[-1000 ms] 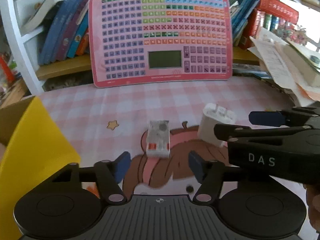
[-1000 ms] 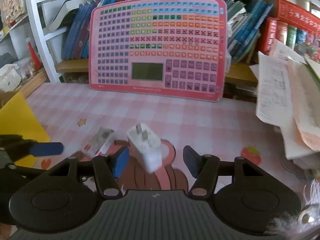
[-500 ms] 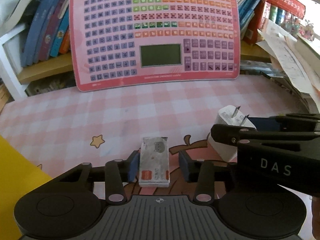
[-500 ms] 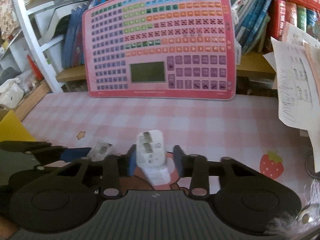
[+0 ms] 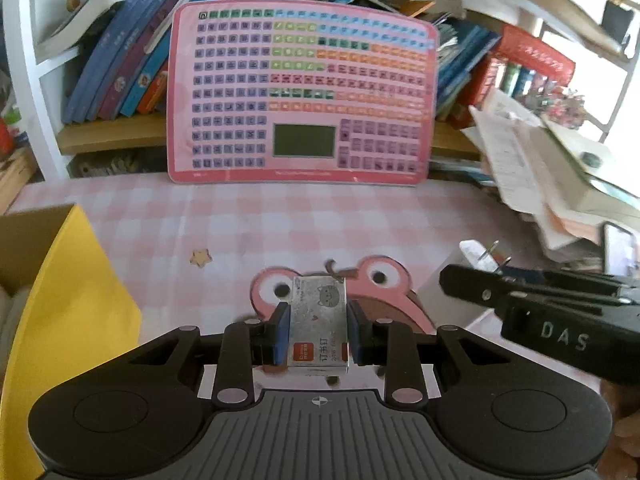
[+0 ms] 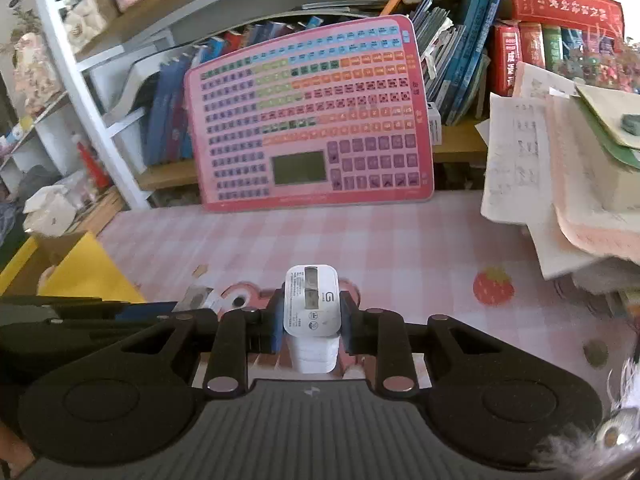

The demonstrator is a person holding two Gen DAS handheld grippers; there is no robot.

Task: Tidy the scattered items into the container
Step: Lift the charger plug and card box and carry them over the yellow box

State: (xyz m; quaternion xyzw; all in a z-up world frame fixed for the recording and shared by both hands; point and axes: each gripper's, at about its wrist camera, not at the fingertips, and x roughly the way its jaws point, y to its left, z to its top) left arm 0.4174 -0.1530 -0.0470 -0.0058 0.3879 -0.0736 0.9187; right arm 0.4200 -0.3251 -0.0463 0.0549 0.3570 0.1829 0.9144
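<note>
My left gripper (image 5: 318, 330) is shut on a small grey staple box (image 5: 319, 324) with a red label, held above the pink checked table mat. My right gripper (image 6: 312, 320) is shut on a white plug charger (image 6: 312, 308), prongs pointing forward. The charger (image 5: 478, 254) and the right gripper also show at the right of the left wrist view. The staple box (image 6: 196, 298) shows at the left of the right wrist view. The yellow cardboard box (image 5: 60, 300) stands at the left, its flap open; it also shows in the right wrist view (image 6: 86, 270).
A pink keyboard-chart board (image 5: 304, 104) leans against a bookshelf (image 5: 116, 80) at the back. A slumped pile of papers and books (image 6: 560, 184) crowds the right side. The mat has a frog picture (image 5: 380, 280) and a strawberry print (image 6: 493, 286).
Both grippers closed on their items, the left on the staple box and the right on the charger, and both lifted them off the mat.
</note>
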